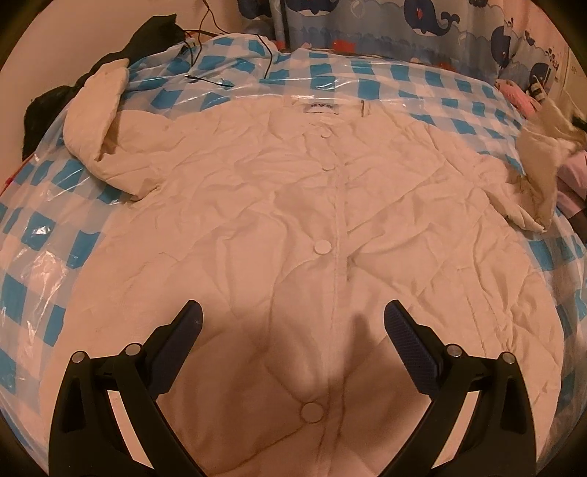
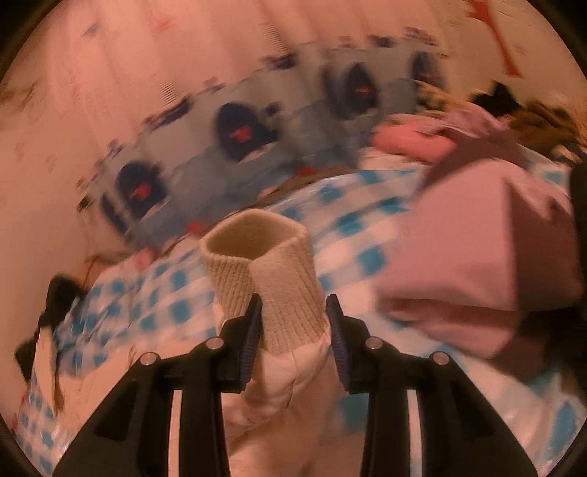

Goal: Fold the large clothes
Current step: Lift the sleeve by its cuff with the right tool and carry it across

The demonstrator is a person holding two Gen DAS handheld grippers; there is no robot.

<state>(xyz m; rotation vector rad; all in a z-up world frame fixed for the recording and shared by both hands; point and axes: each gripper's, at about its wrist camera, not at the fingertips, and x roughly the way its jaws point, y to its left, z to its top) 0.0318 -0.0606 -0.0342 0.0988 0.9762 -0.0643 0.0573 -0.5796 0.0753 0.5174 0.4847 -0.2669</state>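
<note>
A cream quilted jacket lies buttoned and face up on the bed, collar at the far side. My left gripper hovers open above its lower front, over the button placket, with nothing between the fingers. The left sleeve is bent up near the shoulder. In the right wrist view my right gripper is shut on the ribbed cuff of the other sleeve, which it holds lifted off the bed; the cuff's opening points away from the camera. That raised sleeve shows blurred at the right edge of the left wrist view.
The bed has a blue and white checked cover under clear plastic. A whale-print panel runs along the far side. Black clothing and thin cables lie at the far left. Folded pink clothes sit to the right.
</note>
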